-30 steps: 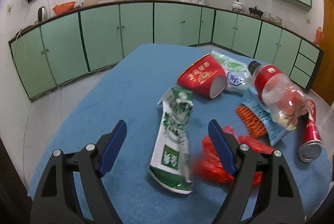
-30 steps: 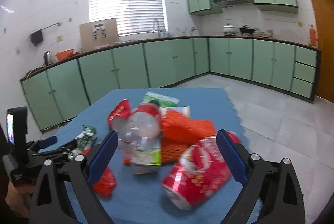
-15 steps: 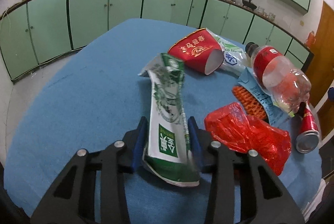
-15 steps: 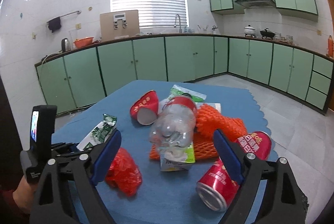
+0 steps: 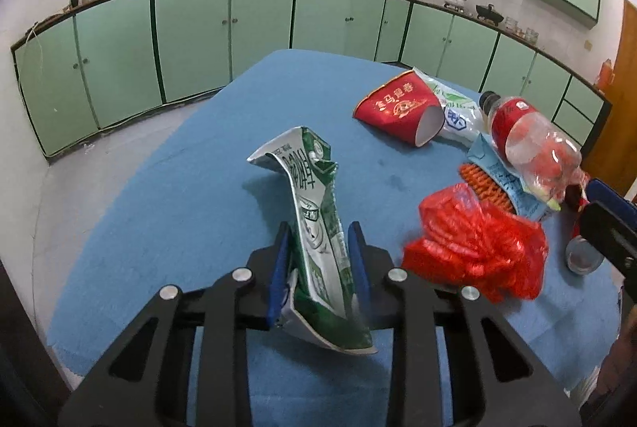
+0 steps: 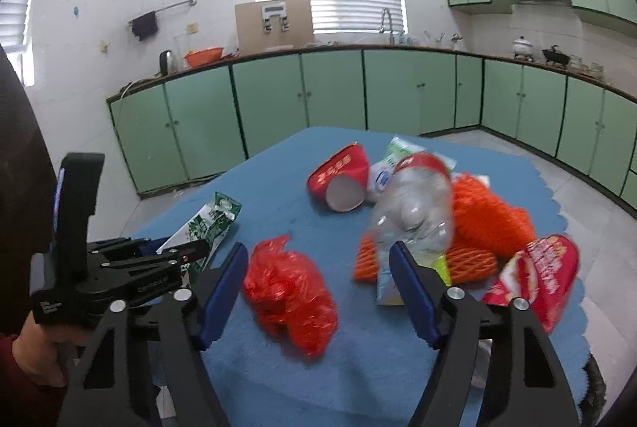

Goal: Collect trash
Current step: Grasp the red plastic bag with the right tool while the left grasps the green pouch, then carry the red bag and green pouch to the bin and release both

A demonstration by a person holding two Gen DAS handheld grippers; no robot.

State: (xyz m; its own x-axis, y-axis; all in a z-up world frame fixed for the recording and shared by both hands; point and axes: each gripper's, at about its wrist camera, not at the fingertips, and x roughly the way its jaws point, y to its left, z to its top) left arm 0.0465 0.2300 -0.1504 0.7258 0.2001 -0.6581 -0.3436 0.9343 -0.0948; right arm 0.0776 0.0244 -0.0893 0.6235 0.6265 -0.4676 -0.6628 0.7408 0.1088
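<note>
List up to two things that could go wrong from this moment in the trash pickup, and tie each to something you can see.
1. The left tongs are closing on the flattened green milk carton near its lower end; the long upper part leans over and could twist or slip free.
2. The right tongs are closing around the red plastic bag, with the clear bottle beside one finger; it could be knocked and roll.
</note>
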